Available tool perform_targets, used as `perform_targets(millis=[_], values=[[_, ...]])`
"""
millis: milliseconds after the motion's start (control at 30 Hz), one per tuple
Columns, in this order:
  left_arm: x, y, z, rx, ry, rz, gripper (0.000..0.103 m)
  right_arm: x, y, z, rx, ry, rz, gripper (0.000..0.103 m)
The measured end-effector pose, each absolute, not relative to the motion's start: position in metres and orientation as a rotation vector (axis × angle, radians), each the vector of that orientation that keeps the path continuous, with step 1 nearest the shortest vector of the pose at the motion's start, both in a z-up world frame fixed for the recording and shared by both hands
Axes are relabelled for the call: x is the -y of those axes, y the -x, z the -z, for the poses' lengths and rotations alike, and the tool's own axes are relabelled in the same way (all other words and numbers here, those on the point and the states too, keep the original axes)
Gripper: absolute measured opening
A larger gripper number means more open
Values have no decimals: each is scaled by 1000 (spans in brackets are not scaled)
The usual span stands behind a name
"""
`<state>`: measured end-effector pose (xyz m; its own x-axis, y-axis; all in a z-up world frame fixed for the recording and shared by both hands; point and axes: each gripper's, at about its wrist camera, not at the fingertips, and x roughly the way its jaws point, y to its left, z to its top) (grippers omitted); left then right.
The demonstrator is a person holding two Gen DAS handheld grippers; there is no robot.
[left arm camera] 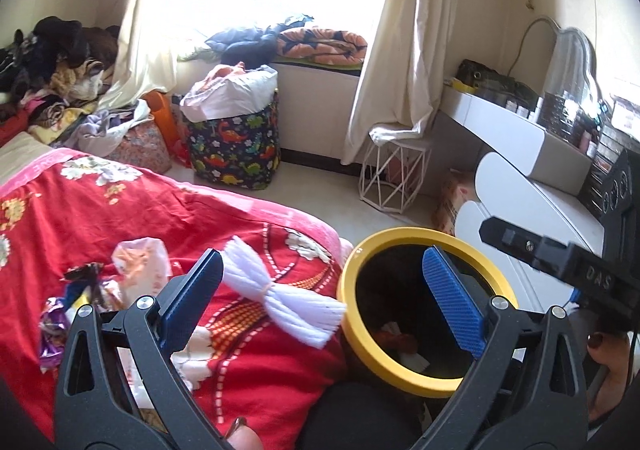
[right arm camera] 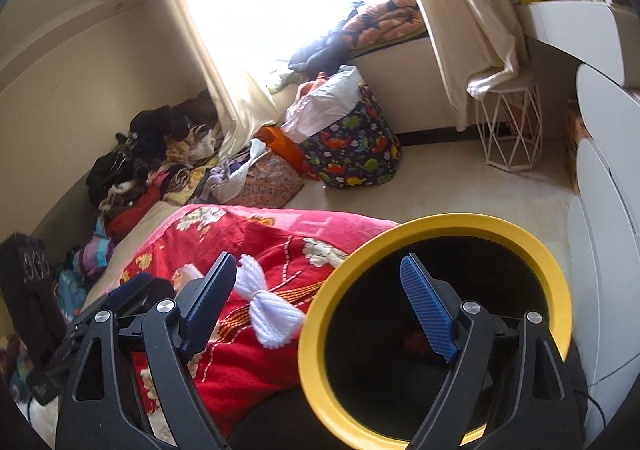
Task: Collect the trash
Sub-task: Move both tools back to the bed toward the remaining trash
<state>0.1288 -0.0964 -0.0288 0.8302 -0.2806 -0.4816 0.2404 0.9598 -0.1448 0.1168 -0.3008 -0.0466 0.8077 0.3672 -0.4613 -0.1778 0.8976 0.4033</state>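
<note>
at the near corner of the bed, a white yarn bow [left arm camera: 280,290] lies on the red flowered blanket [left arm camera: 140,210], one frayed end reaching the yellow rim of the bin [left arm camera: 404,236] that stands tight against the bed's edge. the bin's mouth is open and dark, with a few scraps visible low inside. further in from the corner, toward the left side of the blanket, crumpled wrappers [left arm camera: 132,270] sit in a loose heap, a purple foil piece closest to the left edge.

the left gripper [left arm camera: 320,310] hangs over the bow and the bin rim with its fingers spread wide apart and nothing between them; one blue pad [left arm camera: 452,302] sits over the bin's mouth, the other over the blanket. the right gripper [right arm camera: 316,314] is likewise wide apart and empty, one finger above the bin's opening, the other above the blanket beside the bow.

beyond the foot of the bed, a strip of pale floor [right arm camera: 460,194] runs open between the blanket's edge and the white drawers [right arm camera: 604,210] on the right. at the far end of that strip stand a dinosaur-print basket [left arm camera: 236,146] stuffed with cloth and a white wire stool [left arm camera: 394,174] under the curtain. clothes [left arm camera: 52,62] are piled along the left wall at the bed's far edge.
</note>
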Motion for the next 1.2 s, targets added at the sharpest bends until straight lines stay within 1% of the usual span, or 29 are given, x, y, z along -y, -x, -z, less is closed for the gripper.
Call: perform_targets(millis=[533,867,1200], values=[[52,-126,19,-494,136,190,92,235,-114,47,-578,-201,-439,83],[9,-122,28,-514,182,108,92,190,-136,65,-657,-79,-498,83],[-36,-115,47,-567,240,22,92,168,-171,94,-764,3,-506,83]])
